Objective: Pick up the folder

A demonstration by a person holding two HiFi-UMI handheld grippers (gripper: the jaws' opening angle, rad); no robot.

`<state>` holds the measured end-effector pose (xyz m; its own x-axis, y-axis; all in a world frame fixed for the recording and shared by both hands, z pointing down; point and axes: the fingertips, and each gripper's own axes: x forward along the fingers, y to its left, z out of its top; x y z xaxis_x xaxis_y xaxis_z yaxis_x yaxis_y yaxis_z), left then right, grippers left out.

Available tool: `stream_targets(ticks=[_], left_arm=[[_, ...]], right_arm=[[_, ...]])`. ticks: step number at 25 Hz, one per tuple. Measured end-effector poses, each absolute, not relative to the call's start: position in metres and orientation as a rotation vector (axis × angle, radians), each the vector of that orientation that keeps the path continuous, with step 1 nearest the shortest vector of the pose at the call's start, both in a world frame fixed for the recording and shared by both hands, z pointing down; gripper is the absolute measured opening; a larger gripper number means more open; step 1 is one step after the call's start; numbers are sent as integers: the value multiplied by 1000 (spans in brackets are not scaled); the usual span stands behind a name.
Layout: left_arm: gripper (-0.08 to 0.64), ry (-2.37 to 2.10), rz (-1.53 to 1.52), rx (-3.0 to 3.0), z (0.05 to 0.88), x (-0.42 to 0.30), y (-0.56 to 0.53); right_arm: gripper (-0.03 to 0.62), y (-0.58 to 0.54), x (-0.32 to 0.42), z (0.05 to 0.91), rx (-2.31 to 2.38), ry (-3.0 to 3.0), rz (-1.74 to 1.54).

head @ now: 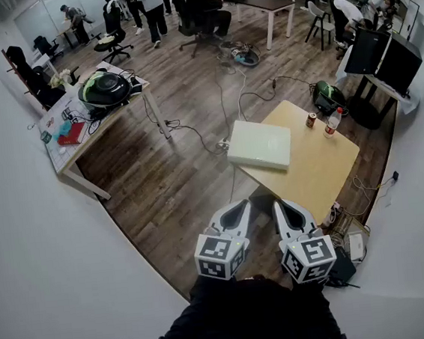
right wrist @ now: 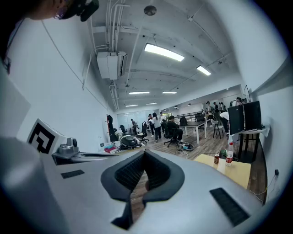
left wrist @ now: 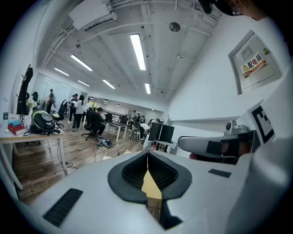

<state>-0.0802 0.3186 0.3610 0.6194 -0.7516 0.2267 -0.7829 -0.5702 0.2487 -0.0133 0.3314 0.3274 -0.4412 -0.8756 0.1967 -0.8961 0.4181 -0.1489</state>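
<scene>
- While the folder (head: 260, 144) lies flat and untouched, it covers the 9 o'clock corner of the wooden table (head: 325, 172) in the head view; it is pale, rectangular and closed.
- At 2 o'clock from the folder, a can (head: 311, 120) stands upright on the same table, with a water bottle (head: 333, 123) just beside it at its 3 o'clock. Both are apart from the folder.
- The left gripper (head: 241, 204) hangs over the wood floor (head: 184, 190) at 6 o'clock from the folder, well apart from it. In the left gripper view its ribbed black pads meet at the tips, with nothing clamped between them.
- The right gripper (head: 281, 205) hangs just beside the left one, at its 3 o'clock, near the table's lower edge. In the right gripper view its jaws are likewise pressed together at the tips and hold nothing.
- Both grippers point toward 12 o'clock, roughly at the folder.
- At 10 o'clock from the folder, well apart, a long desk (head: 127, 110) carries a round black device (head: 104, 90) and a red box (head: 72, 133).
- Cables (head: 193, 129) trail across the floor between the desk and the table.
- At 2 o'clock, beyond the table, dark monitors (head: 382, 58) stand on a stand.
</scene>
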Motion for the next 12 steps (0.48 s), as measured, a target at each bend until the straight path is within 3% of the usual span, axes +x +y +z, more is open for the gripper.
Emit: stream_targets(ticks=[12], left_arm=[[35,-1243,121,2513,361,-101,312]], right_arm=[[21,324,-35,328,1601,-2564,353]])
